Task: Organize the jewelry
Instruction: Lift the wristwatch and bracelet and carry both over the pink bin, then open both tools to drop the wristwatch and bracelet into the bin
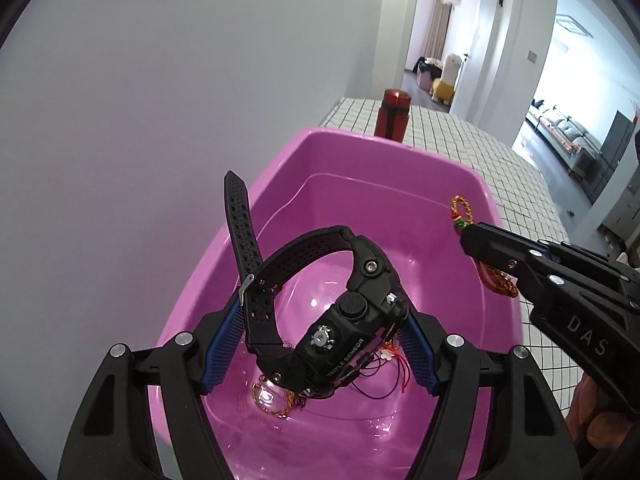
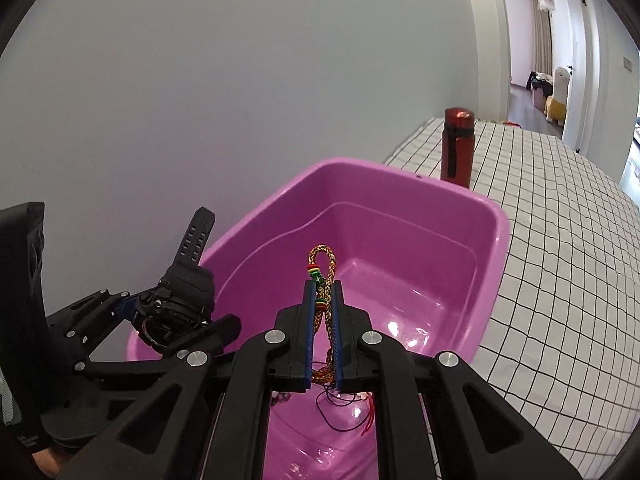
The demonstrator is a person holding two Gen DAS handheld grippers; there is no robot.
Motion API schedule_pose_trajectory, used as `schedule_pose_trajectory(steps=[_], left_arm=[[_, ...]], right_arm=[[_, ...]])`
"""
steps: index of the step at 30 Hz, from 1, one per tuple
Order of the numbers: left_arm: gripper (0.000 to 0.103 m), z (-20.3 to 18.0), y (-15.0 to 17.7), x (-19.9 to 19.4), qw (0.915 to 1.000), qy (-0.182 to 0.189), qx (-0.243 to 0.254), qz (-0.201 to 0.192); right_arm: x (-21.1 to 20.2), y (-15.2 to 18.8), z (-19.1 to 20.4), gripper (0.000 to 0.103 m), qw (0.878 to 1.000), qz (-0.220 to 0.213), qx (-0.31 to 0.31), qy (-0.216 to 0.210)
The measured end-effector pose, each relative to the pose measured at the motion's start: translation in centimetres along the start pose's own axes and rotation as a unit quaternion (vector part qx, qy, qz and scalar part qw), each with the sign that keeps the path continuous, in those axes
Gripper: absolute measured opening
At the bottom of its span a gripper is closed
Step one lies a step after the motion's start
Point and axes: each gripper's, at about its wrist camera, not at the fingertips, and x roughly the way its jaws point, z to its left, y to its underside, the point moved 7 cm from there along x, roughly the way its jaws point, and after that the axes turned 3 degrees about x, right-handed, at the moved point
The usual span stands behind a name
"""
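Gripping a black watch between blue pads of left gripper, above pink tub; loose cords and a ring lying below fingertips. Clamped nearly closed, right gripper pinching braided gold bracelet, loop poking beyond fingertips over tub; red bottle far ahead.

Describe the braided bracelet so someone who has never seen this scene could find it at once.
Find the pink plastic tub on the white checked cloth. Above its open middle, the right tongs are shut on a gold braided bracelet, its loop poking past the tips. Red, yellow and green beads set it apart from the chunky black watch in the left tongs.
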Motion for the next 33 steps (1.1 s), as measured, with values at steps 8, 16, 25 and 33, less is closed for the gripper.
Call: schedule_pose_trajectory(steps=[8,16,25,33], left_arm=[[0.070,1.4,0.7,3.2,0.9989,-0.011,-0.015,0.042],[0.070,2.3,1.2,4.7,0.9967,-0.024,-0.035,0.069],[0.072,3.0,2.1,4.7,0.9942,-0.037,-0.040,0.092],[0.088,3.6,1.7,3.9,0.9943,-0.040,-0.053,0.083]], right_arm=[[3.7,0.7,-1.0,0.008,0.998,0.060,0.003,0.005],[5.7,1.3,-1.7,0.008,0.996,0.087,0.016,0.007],[6.1,1.4,-1.9,0.008,0.996,0.092,0.014,0.018],[5.2,1.2,-2.2,0.046,0.996,0.081,0.017,0.030]])
